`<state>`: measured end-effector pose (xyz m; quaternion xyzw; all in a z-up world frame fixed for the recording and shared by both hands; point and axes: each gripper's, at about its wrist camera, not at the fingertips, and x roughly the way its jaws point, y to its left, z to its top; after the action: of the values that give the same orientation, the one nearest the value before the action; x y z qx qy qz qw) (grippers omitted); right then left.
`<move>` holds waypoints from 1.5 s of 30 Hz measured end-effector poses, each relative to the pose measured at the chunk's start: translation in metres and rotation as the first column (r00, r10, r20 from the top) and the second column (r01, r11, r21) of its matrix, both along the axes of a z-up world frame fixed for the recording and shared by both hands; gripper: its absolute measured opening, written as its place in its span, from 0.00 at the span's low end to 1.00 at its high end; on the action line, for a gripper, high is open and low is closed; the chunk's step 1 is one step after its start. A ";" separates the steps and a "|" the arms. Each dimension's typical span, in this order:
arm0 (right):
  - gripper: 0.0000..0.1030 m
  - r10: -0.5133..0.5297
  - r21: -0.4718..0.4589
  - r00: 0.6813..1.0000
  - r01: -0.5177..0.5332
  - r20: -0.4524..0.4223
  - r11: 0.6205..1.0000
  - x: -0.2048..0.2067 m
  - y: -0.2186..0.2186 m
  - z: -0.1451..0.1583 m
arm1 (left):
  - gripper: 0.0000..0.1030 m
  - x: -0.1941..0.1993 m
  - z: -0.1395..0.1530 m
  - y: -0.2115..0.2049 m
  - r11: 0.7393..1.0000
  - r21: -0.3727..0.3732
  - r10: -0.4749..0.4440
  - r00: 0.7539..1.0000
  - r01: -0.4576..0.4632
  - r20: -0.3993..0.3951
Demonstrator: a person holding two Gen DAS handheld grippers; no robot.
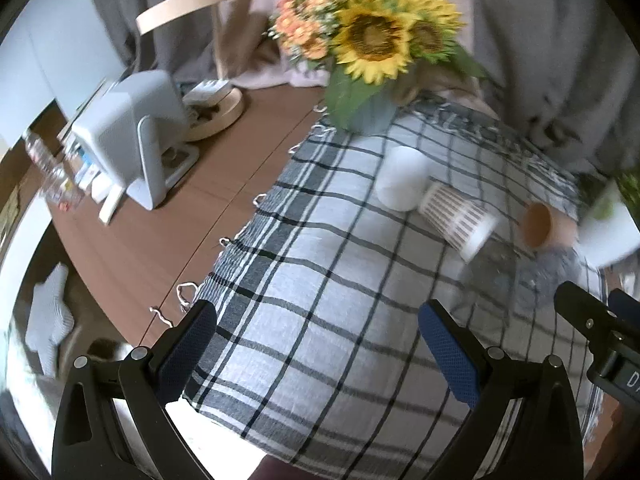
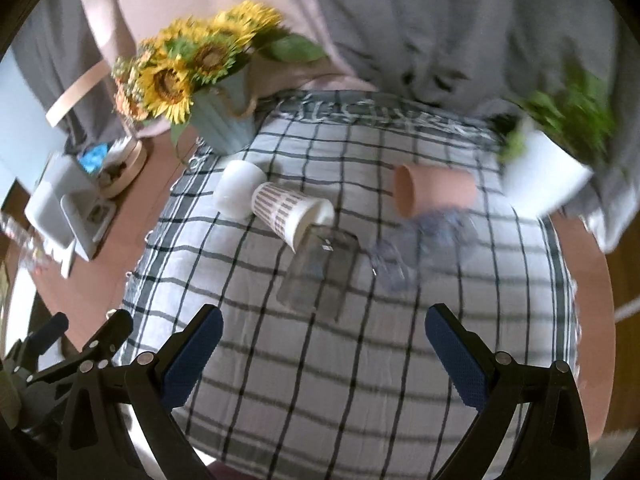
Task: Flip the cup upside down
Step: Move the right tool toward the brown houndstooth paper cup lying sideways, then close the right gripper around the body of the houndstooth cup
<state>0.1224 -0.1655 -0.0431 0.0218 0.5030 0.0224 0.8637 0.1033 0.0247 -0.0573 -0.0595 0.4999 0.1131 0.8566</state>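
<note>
A round brown table (image 1: 132, 236) carries a black-and-white checked cloth (image 2: 320, 380) spread across most of its top; grey curtains (image 2: 440, 20) hang behind it. At the cloth's far left corner stands a pale blue vase (image 2: 224, 124) of sunflowers (image 2: 172, 84); at the far right sits a white pot (image 2: 536, 184) of green foliage, blurred. On the bare wood to the left stands a grey box-shaped appliance (image 1: 132, 136), a round wooden tray (image 1: 216, 112) just behind it.

Several cups lie or stand mid-cloth: a white cup (image 2: 238, 190) standing with no opening in view; a striped cup (image 2: 288, 210) on its side, touching the white one; a clear glass (image 2: 320, 272) on its side just below the striped cup's rim; a terracotta cup (image 2: 432, 192) on its side, mouth toward the left; a blurred bluish glass (image 2: 420, 244) below it.

The left gripper (image 1: 316, 344) and the right gripper (image 2: 322, 344) both hover over the near cloth, blue-padded fingers spread wide, holding nothing, well apart from the cups.
</note>
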 end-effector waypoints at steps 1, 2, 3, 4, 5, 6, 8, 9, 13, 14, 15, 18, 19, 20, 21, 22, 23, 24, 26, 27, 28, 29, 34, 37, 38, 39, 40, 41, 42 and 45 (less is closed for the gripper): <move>0.99 0.026 0.001 1.000 -0.026 -0.010 1.000 0.009 0.002 -0.001 | 1.00 0.005 -0.002 0.002 1.000 -0.002 0.027 1.000 -0.027 -0.005; 0.99 0.059 0.008 0.998 -0.058 -0.027 0.998 0.019 0.004 -0.003 | 1.00 0.011 -0.003 0.002 0.999 -0.009 0.047 0.999 -0.047 -0.011; 0.99 0.093 0.016 0.994 -0.092 -0.057 0.996 0.031 0.006 -0.007 | 1.00 0.016 -0.005 0.004 0.998 -0.017 0.064 0.998 -0.065 -0.014; 0.99 0.122 0.024 0.989 -0.120 -0.083 0.992 0.042 0.009 -0.011 | 1.00 0.020 -0.008 0.005 0.996 -0.019 0.083 0.996 -0.083 -0.021; 0.99 0.150 0.030 0.983 -0.147 -0.102 0.989 0.051 0.012 -0.015 | 1.00 0.027 -0.011 0.007 0.994 -0.022 0.104 0.994 -0.105 -0.033; 0.99 0.170 0.028 0.978 -0.167 -0.123 0.985 0.060 0.015 -0.019 | 1.00 0.031 -0.015 0.007 0.993 -0.020 0.117 0.992 -0.118 -0.037; 0.99 0.205 0.016 0.967 -0.205 -0.150 0.979 0.079 0.021 -0.027 | 1.00 0.042 -0.024 0.009 0.989 -0.004 0.150 0.987 -0.150 -0.061; 0.99 0.224 0.006 0.959 -0.226 -0.175 0.974 0.090 0.024 -0.034 | 1.00 0.048 -0.031 0.011 0.986 -0.005 0.167 0.983 -0.167 -0.074; 0.99 0.278 -0.029 0.931 -0.293 -0.235 0.956 0.122 0.037 -0.055 | 1.00 0.069 -0.055 0.019 0.972 -0.028 0.228 0.964 -0.234 -0.136; 0.99 0.287 -0.033 0.926 -0.304 -0.245 0.952 0.129 0.040 -0.060 | 1.00 0.073 -0.061 0.020 0.970 -0.028 0.236 0.959 -0.243 -0.155; 0.99 0.295 -0.042 0.919 -0.316 -0.263 0.948 0.138 0.043 -0.066 | 1.00 0.078 -0.066 0.021 0.968 -0.034 0.240 0.956 -0.249 -0.167; 0.99 0.324 -0.045 0.898 -0.353 -0.298 0.935 0.159 0.049 -0.081 | 1.00 0.091 -0.080 0.021 0.964 -0.031 0.255 0.946 -0.266 -0.202; 0.99 0.332 -0.049 0.892 -0.363 -0.307 0.931 0.164 0.052 -0.085 | 1.00 0.096 -0.084 0.021 0.963 -0.030 0.256 0.943 -0.268 -0.212; 0.98 0.340 -0.051 0.886 -0.373 -0.314 0.926 0.168 0.054 -0.089 | 1.00 0.099 -0.088 0.020 0.963 -0.029 0.255 0.941 -0.268 -0.222; 0.97 0.346 -0.054 0.879 -0.383 -0.328 0.922 0.175 0.055 -0.095 | 1.00 0.103 -0.090 0.020 0.964 -0.032 0.252 0.941 -0.266 -0.226; 0.96 0.349 -0.056 0.875 -0.388 -0.335 0.920 0.179 0.057 -0.099 | 1.00 0.107 -0.094 0.019 0.964 -0.023 0.253 0.938 -0.266 -0.235; 0.96 0.361 -0.055 0.867 -0.402 -0.344 0.914 0.183 0.060 -0.104 | 1.00 0.111 -0.096 0.019 0.965 -0.017 0.251 0.937 -0.263 -0.242; 0.94 0.371 -0.052 0.858 -0.414 -0.355 0.909 0.187 0.062 -0.108 | 1.00 0.114 -0.099 0.018 0.966 -0.015 0.246 0.937 -0.258 -0.247; 0.90 0.372 -0.050 0.850 -0.418 -0.373 0.907 0.193 0.063 -0.116 | 1.00 0.119 -0.104 0.018 0.966 -0.010 0.248 0.934 -0.259 -0.257; 0.90 0.377 -0.046 0.843 -0.425 -0.383 0.904 0.196 0.065 -0.120 | 1.00 0.121 -0.106 0.018 0.966 -0.011 0.247 0.933 -0.259 -0.260; 0.90 0.379 -0.044 0.839 -0.428 -0.390 0.903 0.198 0.065 -0.123 | 1.00 0.123 -0.108 0.018 0.966 -0.011 0.245 0.931 -0.258 -0.269; 0.89 0.378 -0.043 0.838 -0.428 -0.393 0.903 0.200 0.066 -0.126 | 1.00 0.126 -0.111 0.018 0.967 -0.009 0.243 0.930 -0.255 -0.277; 0.82 0.382 -0.028 0.813 -0.437 -0.439 0.899 0.206 0.066 -0.144 | 1.00 0.133 -0.119 0.017 0.968 -0.003 0.239 0.926 -0.250 -0.291; 0.78 0.383 -0.008 0.799 -0.437 -0.464 0.900 0.206 0.066 -0.153 | 1.00 0.136 -0.122 0.016 0.970 -0.008 0.232 0.927 -0.245 -0.294; 0.71 0.386 -0.002 0.795 -0.438 -0.468 0.899 0.205 0.066 -0.155 | 1.00 0.137 -0.122 0.016 0.970 -0.002 0.230 0.927 -0.241 -0.295; 0.66 0.390 0.003 0.791 -0.441 -0.471 0.898 0.205 0.067 -0.157 | 1.00 0.138 -0.121 0.015 0.972 -0.002 0.224 0.930 -0.235 -0.291; 0.66 0.391 0.006 0.789 -0.441 -0.473 0.897 0.204 0.067 -0.158 | 1.00 0.139 -0.119 0.014 0.973 -0.001 0.219 0.932 -0.229 -0.287; 0.66 0.390 0.003 0.792 -0.440 -0.469 0.898 0.204 0.068 -0.159 | 1.00 0.141 -0.120 0.013 0.974 0.001 0.217 0.934 -0.226 -0.286; 0.65 0.390 -0.001 0.795 -0.441 -0.465 0.898 0.204 0.068 -0.159 | 1.00 0.141 -0.118 0.012 0.975 0.002 0.213 0.936 -0.221 -0.279; 0.63 0.387 -0.007 0.806 -0.435 -0.447 0.900 0.200 0.068 -0.151 | 1.00 0.139 -0.107 0.010 0.978 -0.002 0.203 0.946 -0.210 -0.255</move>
<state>0.3222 -0.0975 -0.1945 -0.1303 0.6761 0.1762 0.7035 0.2421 0.0352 -0.1648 -0.1090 0.5976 0.2015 0.7683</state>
